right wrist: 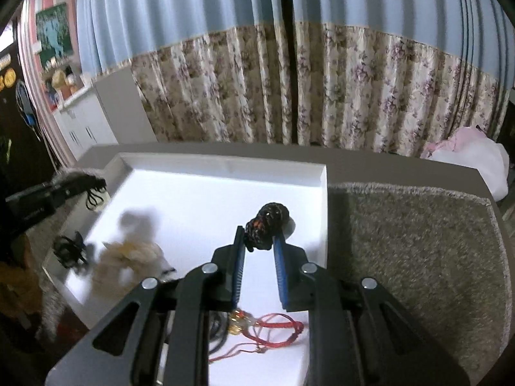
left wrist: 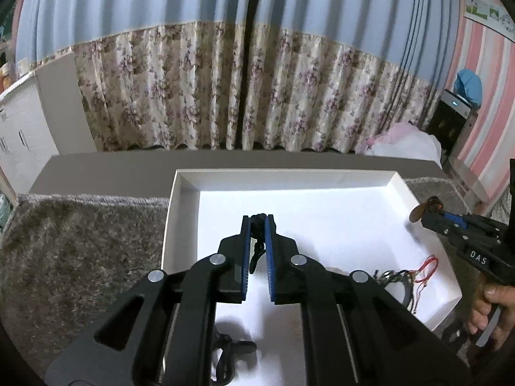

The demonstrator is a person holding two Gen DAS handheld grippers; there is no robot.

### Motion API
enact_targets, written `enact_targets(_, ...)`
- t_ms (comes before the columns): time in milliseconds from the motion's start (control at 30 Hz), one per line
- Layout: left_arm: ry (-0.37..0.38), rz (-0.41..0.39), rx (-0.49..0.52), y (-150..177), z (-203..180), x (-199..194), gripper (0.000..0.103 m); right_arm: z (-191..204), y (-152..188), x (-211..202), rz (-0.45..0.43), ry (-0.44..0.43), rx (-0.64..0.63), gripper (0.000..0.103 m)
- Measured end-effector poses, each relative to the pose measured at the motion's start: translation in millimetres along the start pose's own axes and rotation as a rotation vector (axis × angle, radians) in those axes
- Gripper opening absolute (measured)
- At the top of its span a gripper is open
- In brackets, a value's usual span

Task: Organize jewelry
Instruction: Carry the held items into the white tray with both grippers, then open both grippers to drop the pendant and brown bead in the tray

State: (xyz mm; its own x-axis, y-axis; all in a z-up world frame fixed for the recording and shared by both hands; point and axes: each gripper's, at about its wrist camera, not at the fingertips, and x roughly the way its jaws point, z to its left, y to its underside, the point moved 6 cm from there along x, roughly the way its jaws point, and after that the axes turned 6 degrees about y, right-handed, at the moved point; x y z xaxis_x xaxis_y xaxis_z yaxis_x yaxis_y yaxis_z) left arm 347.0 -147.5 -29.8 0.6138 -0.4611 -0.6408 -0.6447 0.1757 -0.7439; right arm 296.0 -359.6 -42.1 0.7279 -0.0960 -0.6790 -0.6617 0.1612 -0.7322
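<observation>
Above the white tray, the left gripper had its fingers nearly closed, pinching a black cord. The right gripper clamped a dark beaded piece over the tray, where a red string bracelet lay beside a cream fluffy ornament.
</observation>
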Motion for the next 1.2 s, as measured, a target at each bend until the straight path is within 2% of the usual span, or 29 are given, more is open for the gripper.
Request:
enact_targets(367,-0.014,0.039,-0.017,8.9,9.9,17.1,0.007,4.8,11.2,18.7,0.058,0.029,-0.023,0.017)
enact_targets(800,-0.044,0.102,-0.015,21.7,10.9,35.7,0.007,12.6,20.3,35.4,0.104,0.010,-0.036,0.017)
enact_targets(1200,-0.043,0.124,-0.010,28.7,9.7,40.7,0.007,14.9,24.5,35.0,0.110,0.012,-0.038,0.017)
